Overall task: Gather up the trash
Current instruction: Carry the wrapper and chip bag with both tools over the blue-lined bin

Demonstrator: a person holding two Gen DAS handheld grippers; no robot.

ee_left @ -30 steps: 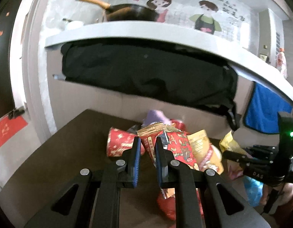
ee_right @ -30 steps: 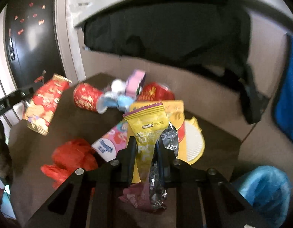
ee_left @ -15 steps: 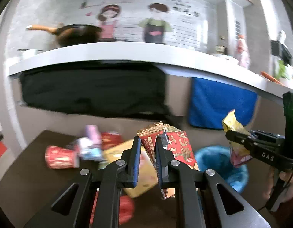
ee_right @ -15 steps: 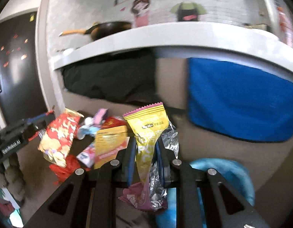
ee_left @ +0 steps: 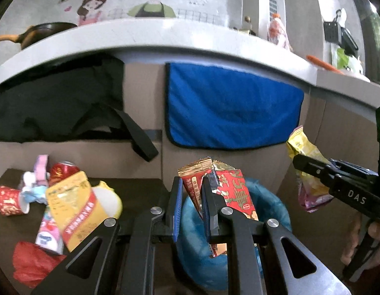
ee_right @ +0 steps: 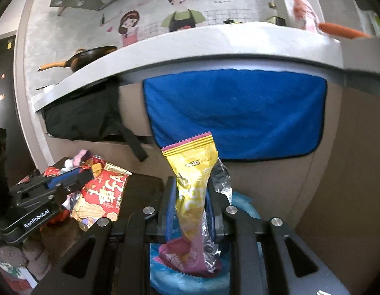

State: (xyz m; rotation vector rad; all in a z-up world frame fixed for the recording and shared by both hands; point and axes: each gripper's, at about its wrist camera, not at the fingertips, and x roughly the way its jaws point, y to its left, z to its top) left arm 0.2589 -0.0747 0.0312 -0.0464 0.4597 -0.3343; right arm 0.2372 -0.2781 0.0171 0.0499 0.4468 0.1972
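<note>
One red snack packet (ee_left: 235,191) is gripped by the left gripper (ee_left: 192,206), one yellow wrapper (ee_right: 193,184) by the right gripper (ee_right: 190,209), both held over one blue-lined bin (ee_left: 271,201). Several wrappers (ee_left: 71,204) are left on the dark counter (ee_left: 133,191) at left.

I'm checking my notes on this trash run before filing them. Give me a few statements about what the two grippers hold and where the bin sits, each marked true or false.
1. The left hand-held gripper is shut on a red snack wrapper. True.
2. The right hand-held gripper is open with nothing in it. False: it is shut on a yellow snack wrapper.
3. A bin with a blue bag liner sits below both held wrappers. True.
4. The cloth hanging from the counter edge is green. False: it is blue.
5. A dark pan sits on the counter. True.
</note>
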